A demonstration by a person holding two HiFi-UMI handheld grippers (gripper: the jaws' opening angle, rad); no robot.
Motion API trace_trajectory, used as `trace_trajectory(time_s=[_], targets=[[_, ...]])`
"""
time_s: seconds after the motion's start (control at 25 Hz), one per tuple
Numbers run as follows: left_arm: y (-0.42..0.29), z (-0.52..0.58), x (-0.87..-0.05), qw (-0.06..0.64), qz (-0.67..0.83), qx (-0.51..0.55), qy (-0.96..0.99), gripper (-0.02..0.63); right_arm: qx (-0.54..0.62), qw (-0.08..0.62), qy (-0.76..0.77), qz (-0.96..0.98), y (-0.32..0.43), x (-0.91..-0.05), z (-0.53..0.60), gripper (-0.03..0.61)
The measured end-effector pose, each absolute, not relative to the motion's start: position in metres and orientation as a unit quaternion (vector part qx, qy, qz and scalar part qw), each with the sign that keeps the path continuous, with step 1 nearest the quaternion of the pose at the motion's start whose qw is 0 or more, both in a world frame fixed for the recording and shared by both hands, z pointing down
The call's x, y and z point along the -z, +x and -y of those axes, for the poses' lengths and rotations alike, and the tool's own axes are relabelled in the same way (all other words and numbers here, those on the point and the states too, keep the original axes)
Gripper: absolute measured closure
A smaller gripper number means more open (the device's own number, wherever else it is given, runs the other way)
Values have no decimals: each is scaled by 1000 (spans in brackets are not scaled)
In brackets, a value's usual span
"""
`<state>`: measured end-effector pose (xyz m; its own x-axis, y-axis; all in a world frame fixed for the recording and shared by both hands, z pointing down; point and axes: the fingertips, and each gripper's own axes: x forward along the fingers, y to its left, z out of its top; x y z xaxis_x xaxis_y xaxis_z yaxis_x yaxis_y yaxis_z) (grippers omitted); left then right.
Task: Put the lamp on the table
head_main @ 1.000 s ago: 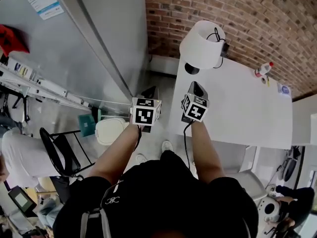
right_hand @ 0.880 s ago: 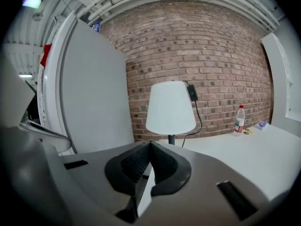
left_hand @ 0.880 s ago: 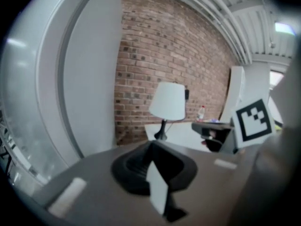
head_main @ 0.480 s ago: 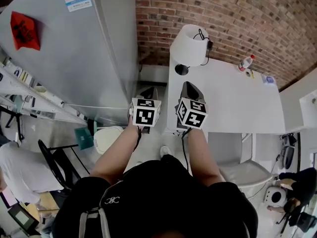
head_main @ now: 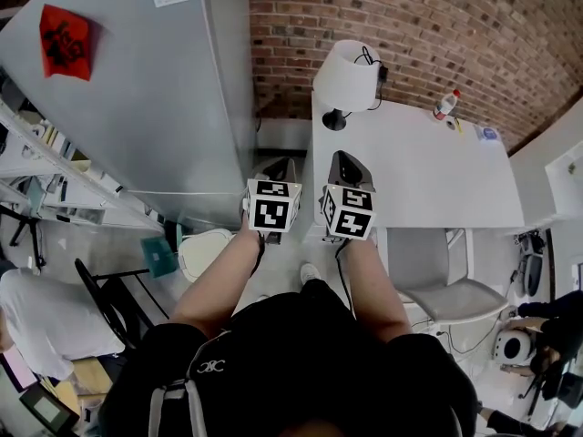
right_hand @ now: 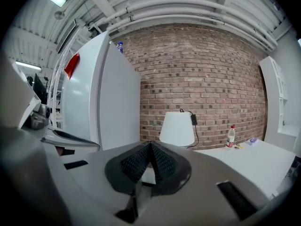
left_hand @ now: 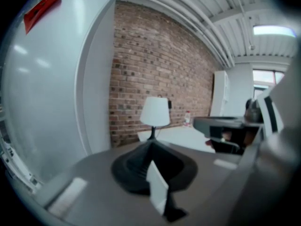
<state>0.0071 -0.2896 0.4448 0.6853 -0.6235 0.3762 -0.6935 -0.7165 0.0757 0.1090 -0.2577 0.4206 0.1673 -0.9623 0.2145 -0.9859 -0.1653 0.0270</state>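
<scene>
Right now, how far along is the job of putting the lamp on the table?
Done: the lamp stands upright on the table, at the corner by the brick wall. In hand: nothing. The left gripper and the right gripper are both shut and empty, well apart from the lamp. Left: nothing that I can see, so the job looks finished.

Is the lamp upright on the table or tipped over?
Upright: the lamp stands on its base at a corner of the white table, shade on top.

most of the table (head_main: 428, 180) lies bare; the lamp (head_main: 348, 76) fills its far left corner, a bottle (head_main: 444, 105) stands by the brick wall (head_main: 455, 25), and what looks like a fridge (head_main: 155, 107) crowds the left side.
</scene>
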Motion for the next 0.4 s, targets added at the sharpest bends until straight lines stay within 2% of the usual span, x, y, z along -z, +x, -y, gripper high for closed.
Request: trace_trajectory(time_s=[0.4], targets=[[-14, 277, -448, 106, 364, -163, 911, 615, -90, 73, 752, 649, 87, -429, 245, 580]])
